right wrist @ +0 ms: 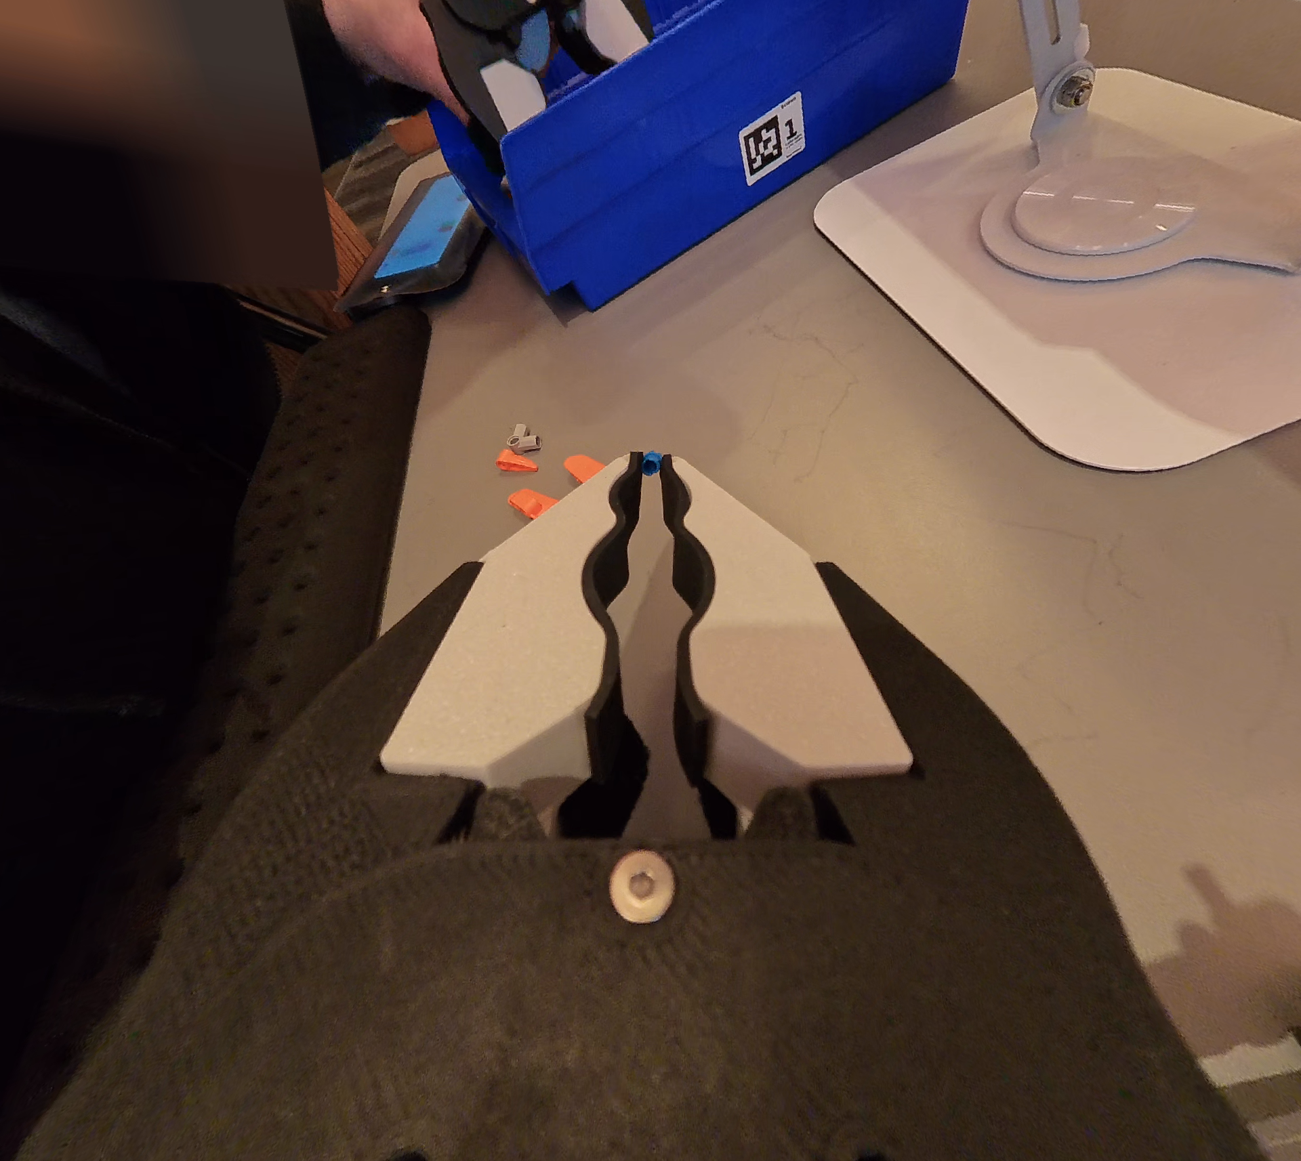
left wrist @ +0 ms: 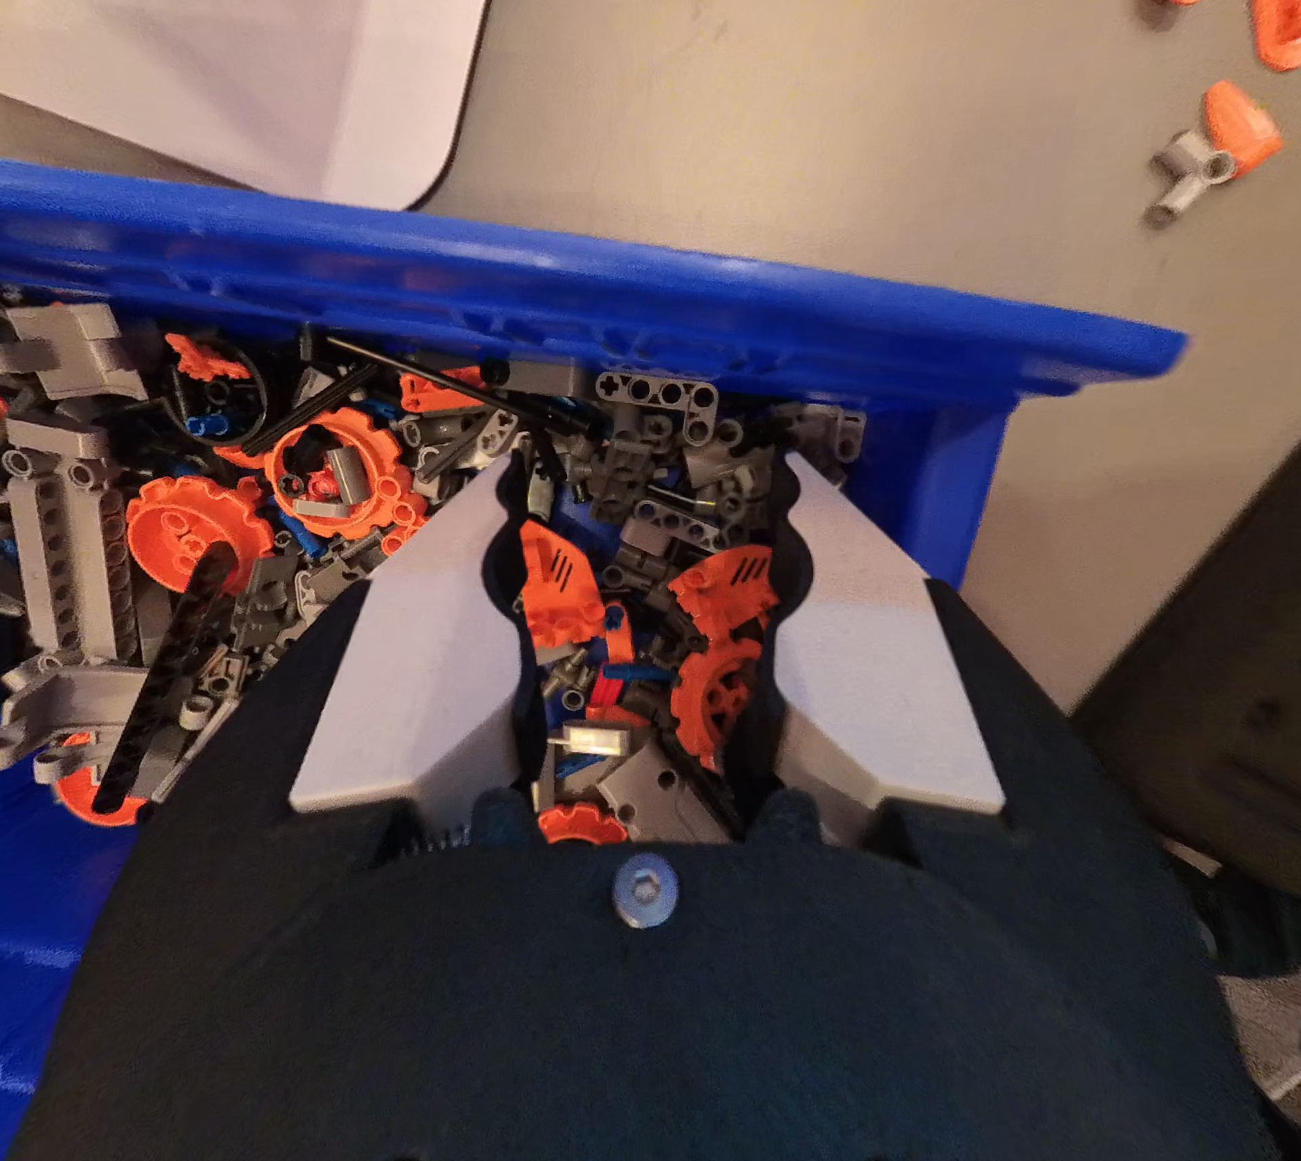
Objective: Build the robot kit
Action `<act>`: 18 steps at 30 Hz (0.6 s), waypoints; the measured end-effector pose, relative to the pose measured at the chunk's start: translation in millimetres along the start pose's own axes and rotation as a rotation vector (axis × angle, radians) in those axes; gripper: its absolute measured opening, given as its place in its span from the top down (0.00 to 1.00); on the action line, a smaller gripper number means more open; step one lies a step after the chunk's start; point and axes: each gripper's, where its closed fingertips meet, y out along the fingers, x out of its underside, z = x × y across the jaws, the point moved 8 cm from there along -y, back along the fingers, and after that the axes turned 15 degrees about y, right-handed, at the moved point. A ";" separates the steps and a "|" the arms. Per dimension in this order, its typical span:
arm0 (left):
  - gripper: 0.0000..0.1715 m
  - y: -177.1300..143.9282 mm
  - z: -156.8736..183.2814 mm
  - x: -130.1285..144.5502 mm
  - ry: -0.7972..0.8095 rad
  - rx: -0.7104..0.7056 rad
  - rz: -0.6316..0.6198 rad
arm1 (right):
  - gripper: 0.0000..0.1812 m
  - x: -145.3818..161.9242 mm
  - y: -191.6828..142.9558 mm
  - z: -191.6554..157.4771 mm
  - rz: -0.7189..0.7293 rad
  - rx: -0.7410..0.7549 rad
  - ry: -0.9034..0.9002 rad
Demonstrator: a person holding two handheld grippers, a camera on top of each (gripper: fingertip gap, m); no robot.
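Note:
My left gripper (left wrist: 651,466) is open and reaches down into a blue bin (left wrist: 633,297) full of orange, grey and black building-toy parts. An orange curved panel (left wrist: 560,585) lies between its fingers, close to the left one. An orange gear (left wrist: 714,698) lies by the right finger. My right gripper (right wrist: 651,462) is shut on a small blue pin (right wrist: 650,463) at its tips, above the grey table. The left gripper (right wrist: 542,64) also shows far off in the right wrist view, held by a hand over the bin (right wrist: 704,142).
Three orange parts (right wrist: 517,462) and a grey connector (right wrist: 524,439) lie on the table left of my right fingertips. They also show in the left wrist view (left wrist: 1197,170). A white stand base (right wrist: 1056,318) sits to the right. A phone (right wrist: 422,233) lies beside the bin. Some 25 cm of space lies between my two pairs of fingers. My right tips are about 30 cm from the orange gear (left wrist: 714,698), my left tips only 7 cm.

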 end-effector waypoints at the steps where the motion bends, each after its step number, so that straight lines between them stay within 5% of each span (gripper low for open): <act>1: 0.62 1.4 1.6 -0.9 -0.001 -0.002 0.006 | 0.99 -0.1 -0.1 0.0 0.001 0.000 0.000; 11: 0.96 -5.4 -15.5 21.0 -0.048 -0.161 -0.087 | 0.98 0.4 0.4 0.7 -0.002 0.001 0.002; 14: 0.94 -18.4 -28.5 25.8 -0.088 -0.211 -0.092 | 0.98 0.5 0.5 0.7 -0.003 0.001 0.002; 18: 0.79 -24.5 -33.3 33.4 -0.123 -0.156 -0.117 | 0.98 0.5 0.4 0.7 -0.003 0.000 0.002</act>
